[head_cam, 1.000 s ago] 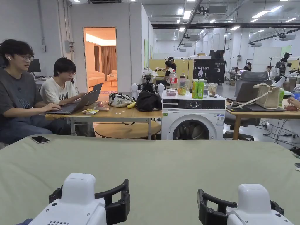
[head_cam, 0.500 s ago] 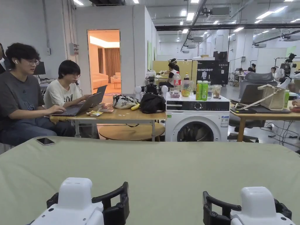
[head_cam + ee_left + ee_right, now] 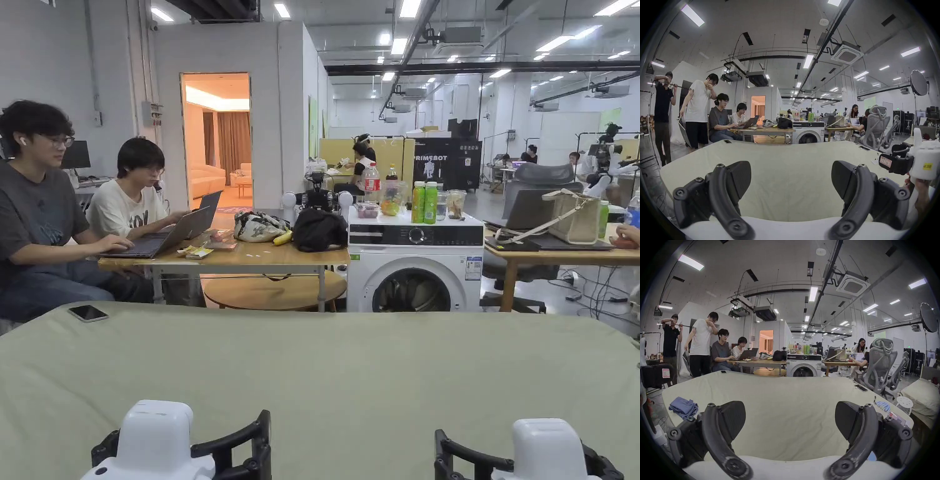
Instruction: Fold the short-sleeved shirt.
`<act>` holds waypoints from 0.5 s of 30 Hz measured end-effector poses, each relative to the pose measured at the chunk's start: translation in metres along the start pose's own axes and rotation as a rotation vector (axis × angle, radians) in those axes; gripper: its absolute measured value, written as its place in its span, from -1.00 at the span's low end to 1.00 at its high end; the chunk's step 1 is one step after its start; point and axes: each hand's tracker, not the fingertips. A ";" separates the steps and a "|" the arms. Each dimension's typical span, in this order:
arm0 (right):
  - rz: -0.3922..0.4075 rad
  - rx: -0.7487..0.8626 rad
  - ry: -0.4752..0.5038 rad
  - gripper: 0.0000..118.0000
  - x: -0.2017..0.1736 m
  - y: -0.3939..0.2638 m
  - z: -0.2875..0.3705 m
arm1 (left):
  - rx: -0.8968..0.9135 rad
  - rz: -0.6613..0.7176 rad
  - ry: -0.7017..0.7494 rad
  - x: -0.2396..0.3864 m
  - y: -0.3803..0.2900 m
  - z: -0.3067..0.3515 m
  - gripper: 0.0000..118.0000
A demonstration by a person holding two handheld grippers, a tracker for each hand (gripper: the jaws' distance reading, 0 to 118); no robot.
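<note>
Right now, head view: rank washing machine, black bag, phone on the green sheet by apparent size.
1. washing machine, largest.
2. black bag.
3. phone, smallest, though nearest the camera.
No ties.

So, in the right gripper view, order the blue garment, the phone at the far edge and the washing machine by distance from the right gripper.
From the right gripper:
1. Blue garment, crumpled at the cloth's left edge.
2. Phone, far left corner.
3. Washing machine, beyond the table.
</note>
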 end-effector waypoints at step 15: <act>0.003 0.005 0.007 0.88 0.002 0.003 0.003 | 0.021 0.017 -0.001 -0.001 -0.003 0.000 0.72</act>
